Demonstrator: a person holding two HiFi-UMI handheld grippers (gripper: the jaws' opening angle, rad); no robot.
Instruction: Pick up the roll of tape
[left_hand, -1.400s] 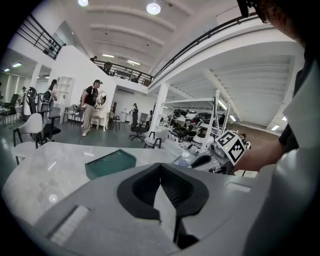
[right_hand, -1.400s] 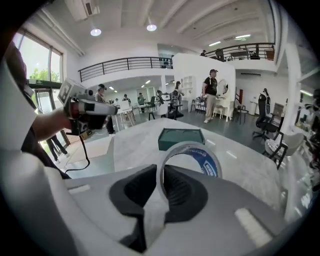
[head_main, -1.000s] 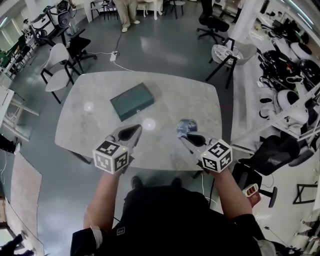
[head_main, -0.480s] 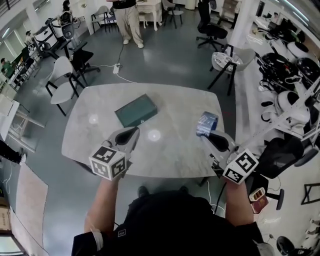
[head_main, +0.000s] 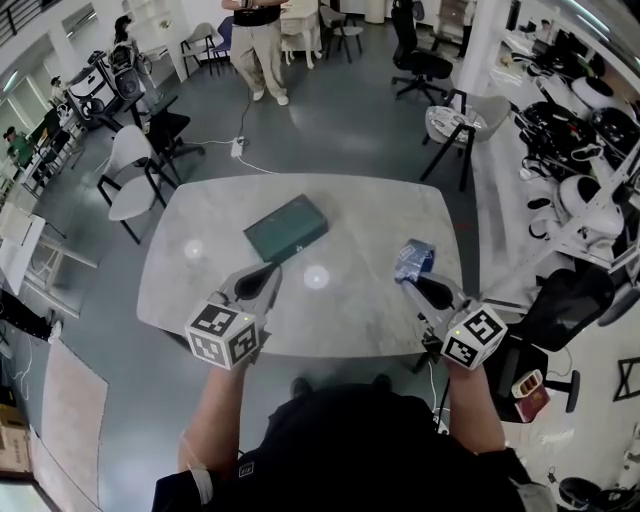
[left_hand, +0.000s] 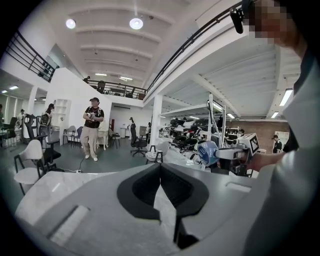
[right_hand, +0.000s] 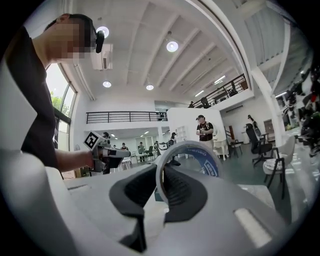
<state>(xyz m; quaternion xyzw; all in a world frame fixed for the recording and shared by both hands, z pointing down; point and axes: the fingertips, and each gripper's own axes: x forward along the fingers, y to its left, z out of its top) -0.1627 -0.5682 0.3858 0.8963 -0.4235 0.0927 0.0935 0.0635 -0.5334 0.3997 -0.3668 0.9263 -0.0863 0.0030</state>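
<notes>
The roll of tape (head_main: 413, 260), white with a blue printed band, hangs above the right part of the marble table (head_main: 370, 320). My right gripper (head_main: 414, 282) is shut on its rim. In the right gripper view the roll (right_hand: 206, 163) stands upright between the black pads, at the right gripper's (right_hand: 160, 172) jaw tips. My left gripper (head_main: 268, 274) hovers over the table's front left, jaws together with nothing in them. In the left gripper view the left gripper's (left_hand: 160, 167) pads meet at the tip, and the tape (left_hand: 206, 152) shows to the right.
A dark green box (head_main: 286, 228) lies on the table behind the left gripper. Chairs (head_main: 130, 165) stand at the far left, a black office chair (head_main: 565, 300) and racks of equipment on the right. A person (head_main: 258, 40) stands beyond the table.
The right gripper has lifted the tape off the table and carried it right. The left gripper has also risen, still shut and empty.
</notes>
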